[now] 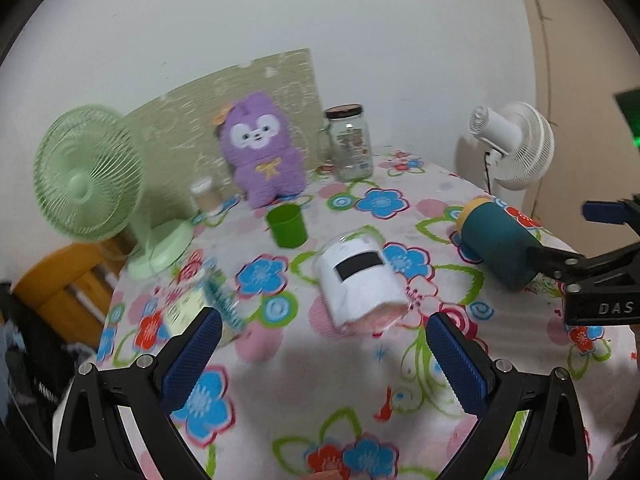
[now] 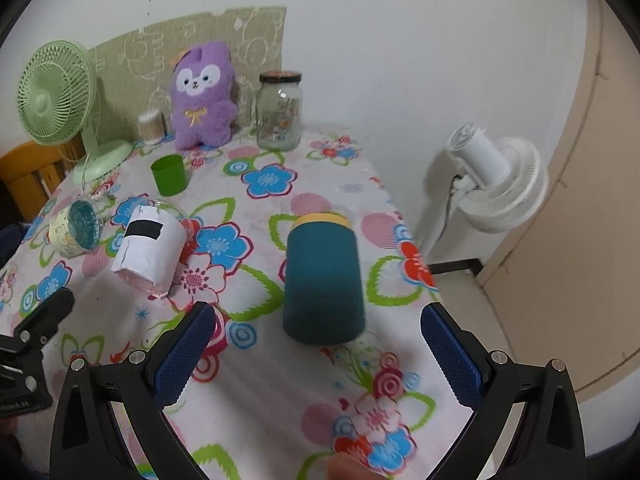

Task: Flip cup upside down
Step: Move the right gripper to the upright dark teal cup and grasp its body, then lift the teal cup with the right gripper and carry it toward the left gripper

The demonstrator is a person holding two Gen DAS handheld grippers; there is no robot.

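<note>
A dark teal cup with a yellow band (image 2: 323,276) lies on its side on the floral tablecloth, its base toward me. It also shows in the left wrist view (image 1: 496,246). My right gripper (image 2: 316,340) is open and empty, its blue fingers either side of the cup's near end, not touching. My left gripper (image 1: 324,344) is open and empty just short of a white-wrapped cup (image 1: 360,280) that lies on its side. A small green cup (image 1: 287,225) stands upright farther back. A patterned cup (image 2: 76,228) lies on its side at the left.
A purple plush toy (image 2: 202,96), a glass jar (image 2: 279,112) and a small container (image 2: 151,126) stand at the back. A green fan (image 2: 56,100) stands at the back left. A white fan (image 2: 496,184) stands beyond the table's right edge (image 2: 416,264).
</note>
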